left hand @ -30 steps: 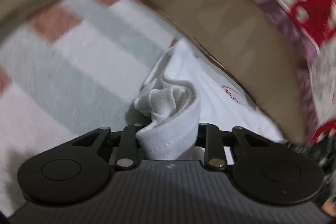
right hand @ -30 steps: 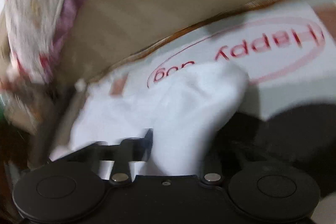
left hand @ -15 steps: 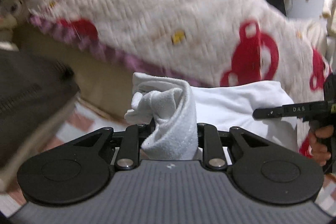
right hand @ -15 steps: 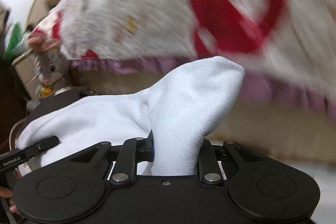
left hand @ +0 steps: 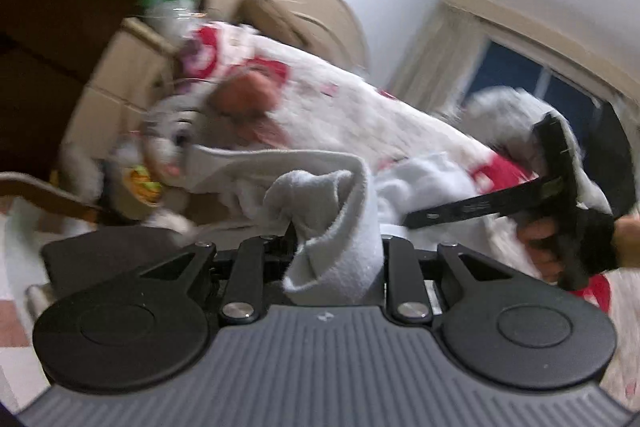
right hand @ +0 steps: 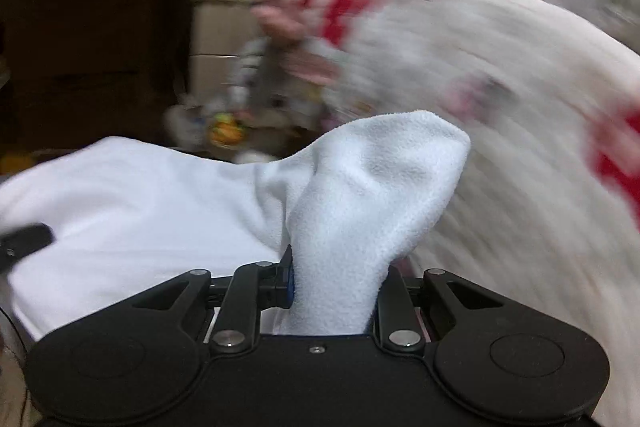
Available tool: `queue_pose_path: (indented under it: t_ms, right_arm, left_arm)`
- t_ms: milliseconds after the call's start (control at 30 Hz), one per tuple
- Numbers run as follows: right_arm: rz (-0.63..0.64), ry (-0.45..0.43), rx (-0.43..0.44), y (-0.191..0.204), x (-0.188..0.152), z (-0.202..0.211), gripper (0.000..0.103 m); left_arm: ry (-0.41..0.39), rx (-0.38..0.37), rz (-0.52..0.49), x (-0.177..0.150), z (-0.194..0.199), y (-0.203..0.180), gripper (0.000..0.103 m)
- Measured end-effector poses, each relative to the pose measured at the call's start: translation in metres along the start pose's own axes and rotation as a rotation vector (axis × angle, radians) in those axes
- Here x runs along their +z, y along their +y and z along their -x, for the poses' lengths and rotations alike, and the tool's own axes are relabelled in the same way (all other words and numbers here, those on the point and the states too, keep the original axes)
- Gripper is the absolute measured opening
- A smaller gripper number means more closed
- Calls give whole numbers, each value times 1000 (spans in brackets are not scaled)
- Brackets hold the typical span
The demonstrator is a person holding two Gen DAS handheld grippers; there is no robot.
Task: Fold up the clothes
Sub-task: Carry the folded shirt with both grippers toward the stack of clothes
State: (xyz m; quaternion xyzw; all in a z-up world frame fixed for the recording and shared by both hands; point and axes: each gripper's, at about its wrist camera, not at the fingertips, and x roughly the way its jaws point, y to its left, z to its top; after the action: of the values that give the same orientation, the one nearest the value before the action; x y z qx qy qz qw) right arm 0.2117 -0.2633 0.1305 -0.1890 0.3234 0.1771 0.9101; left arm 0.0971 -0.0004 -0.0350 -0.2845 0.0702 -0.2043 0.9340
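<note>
Right now your left claw (left hand: 336, 259) is clamped on a bunched corner of the white garment (left hand: 332, 203), which is lifted in the air and stretches across to your right claw (left hand: 452, 211), gripped in your right hand (left hand: 560, 243). From the right wrist view, the right claw (right hand: 332, 291) pinches another thick fold of that white garment (right hand: 360, 195), jaws nearly closed around it. Behind, a red-patterned quilt (left hand: 360, 115) and a plush rabbit (left hand: 176, 135) sit blurred
</note>
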Motion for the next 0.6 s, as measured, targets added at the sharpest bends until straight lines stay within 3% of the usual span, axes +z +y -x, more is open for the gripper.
queue_pose_path:
  t_ms: [67,133,167,233,300,333,467,600]
  right_arm:
    - [19,-55,41,9,15,-42,25]
    - [-69,-90,1,6,9,-81,59]
    - [-139,-94,-36,2,1,-99,64]
    - [-318,-74,-122,-10,-24,-129,64]
    - [-544,-30,-189,-24,-63,-139,66]
    - [-653,-16,-201,-30,-83,-138,66]
    - [-1084,-59,99,-47,-180,-124,69]
    - [-1406,-142,247,-31,-251,-130,70]
  left_arm:
    - [37,91,21,-9,-16,23,22]
    - [143,208,74,-29,-40,50,22]
    - [199,250,135,-39,-51,66,22]
    - [285,313,260,-54,-67,95,23]
    - [284,312,356,-56,-70,108,23]
    - [281,313,347,-53,-72,106,24]
    - [289,312,366,-49,-74,105,24]
    - [296,304,430,-48,-73,109,27]
